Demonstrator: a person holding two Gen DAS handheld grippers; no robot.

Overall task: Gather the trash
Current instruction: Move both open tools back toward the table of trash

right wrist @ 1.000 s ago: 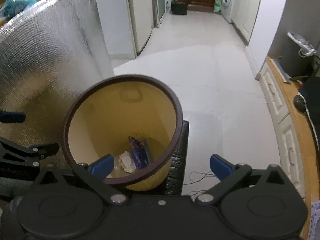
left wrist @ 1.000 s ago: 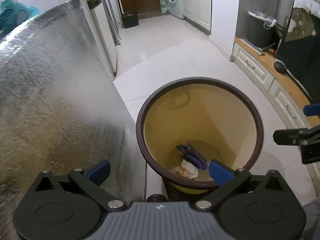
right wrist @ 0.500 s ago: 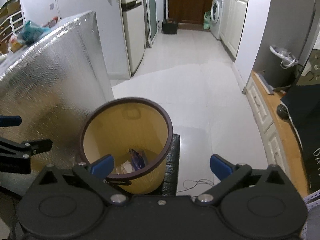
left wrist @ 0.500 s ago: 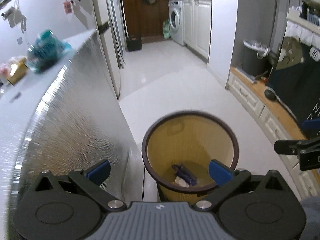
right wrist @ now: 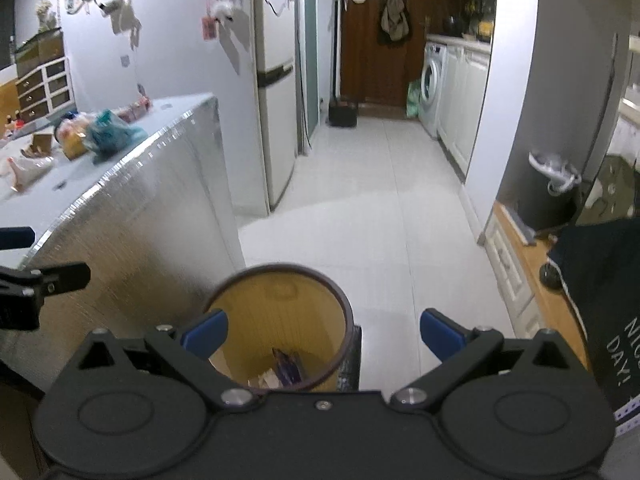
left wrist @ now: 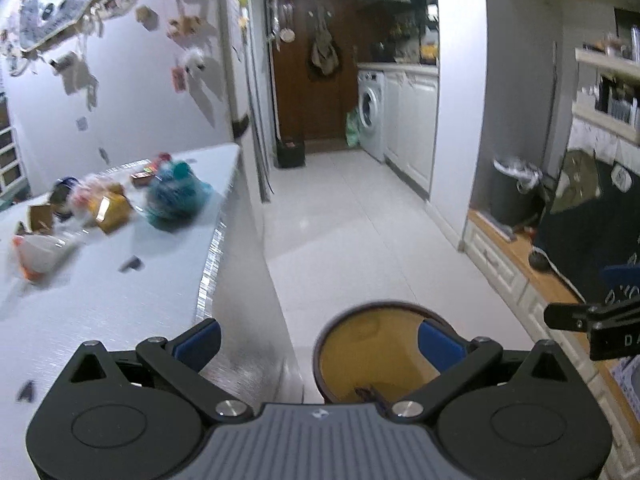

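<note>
White-tiled kitchen floor (right wrist: 384,208). Bin (right wrist: 280,320) beside table (left wrist: 100,300): holds blue wrapper (right wrist: 286,366), crumpled paper (right wrist: 266,378). Table: teal bag (left wrist: 176,196), more litter. Your left gripper (left wrist: 318,338) and right gripper (right wrist: 322,332): fingers wide, empty, risen since a second ago.

A: Bin (right wrist: 280,312)?
B: Round, yellow inside, dark brown rim, upright on the floor just beside the foil-clad table (right wrist: 132,216).
A: Contents?
B: A blue wrapper (right wrist: 286,366) and crumpled pale paper (right wrist: 266,378) lay at the bottom.
A: On the table?
B: A teal bag (left wrist: 176,196), a yellow packet (left wrist: 110,208) and other blurred litter sat near the far end.
</note>
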